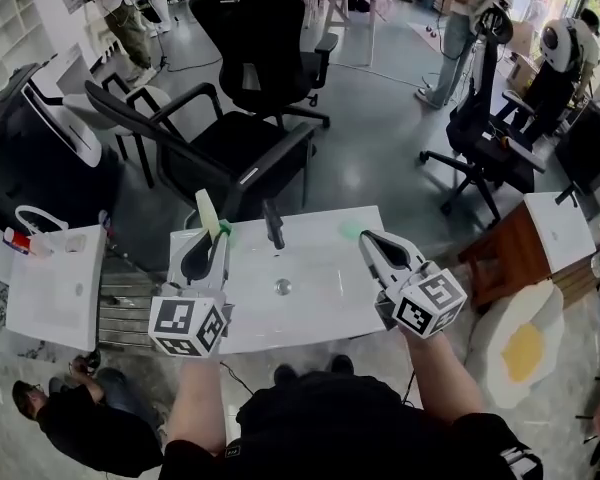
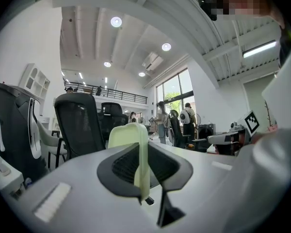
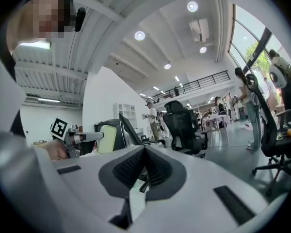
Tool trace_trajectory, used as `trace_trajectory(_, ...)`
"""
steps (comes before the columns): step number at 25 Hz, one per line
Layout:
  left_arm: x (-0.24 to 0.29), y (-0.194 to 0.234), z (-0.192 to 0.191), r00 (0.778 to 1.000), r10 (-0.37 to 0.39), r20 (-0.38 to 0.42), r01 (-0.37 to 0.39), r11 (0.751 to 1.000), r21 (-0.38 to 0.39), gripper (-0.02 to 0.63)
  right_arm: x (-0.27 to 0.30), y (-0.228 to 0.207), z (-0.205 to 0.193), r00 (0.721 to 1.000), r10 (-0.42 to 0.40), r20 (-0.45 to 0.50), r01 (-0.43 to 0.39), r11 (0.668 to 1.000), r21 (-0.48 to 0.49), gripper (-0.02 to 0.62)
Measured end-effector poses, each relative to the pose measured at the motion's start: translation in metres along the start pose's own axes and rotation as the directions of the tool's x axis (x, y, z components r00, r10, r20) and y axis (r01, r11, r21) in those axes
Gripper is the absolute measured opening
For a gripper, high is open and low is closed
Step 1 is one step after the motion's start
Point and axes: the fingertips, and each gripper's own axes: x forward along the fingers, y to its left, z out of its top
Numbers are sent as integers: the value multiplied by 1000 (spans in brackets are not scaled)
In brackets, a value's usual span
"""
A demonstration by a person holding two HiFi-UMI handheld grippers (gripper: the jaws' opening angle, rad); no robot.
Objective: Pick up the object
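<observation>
Starting at lower left of the head view: left gripper (image 1: 218,236), clamped on a thin, pale yellow-green slab (image 1: 208,211). Gripped near its lower edge and stood on end, sticking up past the jaw tips. Borne out in the left gripper view: ribbed pads shut flat against both broad faces of the slab (image 2: 131,140), with no gap on either side. Probably taken edge-on like this for want of any other purchase on so thin a piece. Aimed about level, out by the far edge of the white basin top (image 1: 320,258). To judge by that, carried clear of the surface, and so at or near the end of the pickup.

Moving to mid-frame: a black tap (image 1: 272,224) and a round drain (image 1: 282,287) on the basin top, touched by neither gripper.

Further right, just below centre: right gripper (image 1: 366,237), jaws pressed together on nothing. Same in the right gripper view: pads met along their length, nothing caught between. Kept well apart from the slab, seen there small at mid-left (image 3: 105,139), likely just to stay out of the way. No call for it unless wanting a second hold.
</observation>
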Motion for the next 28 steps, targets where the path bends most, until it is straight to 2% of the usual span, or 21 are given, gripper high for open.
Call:
trace_trajectory(6, 7, -17, -1, 1000, 10, 5, -10, 1000, -9, 61, -8, -10, -2, 1000, 21, -12, -21, 999, -46, 11)
trace_trajectory(15, 21, -32, -31, 998, 5, -59, -7, 999, -44, 61, -14, -35, -19, 1000, 3, -30, -3, 1000, 9, 11)
trace_trajectory(28, 23, -37, -20, 999, -4, -52, 3, 1000, -18, 61, -16, -37, -7, 1000, 14, -8, -14, 1000, 8, 11)
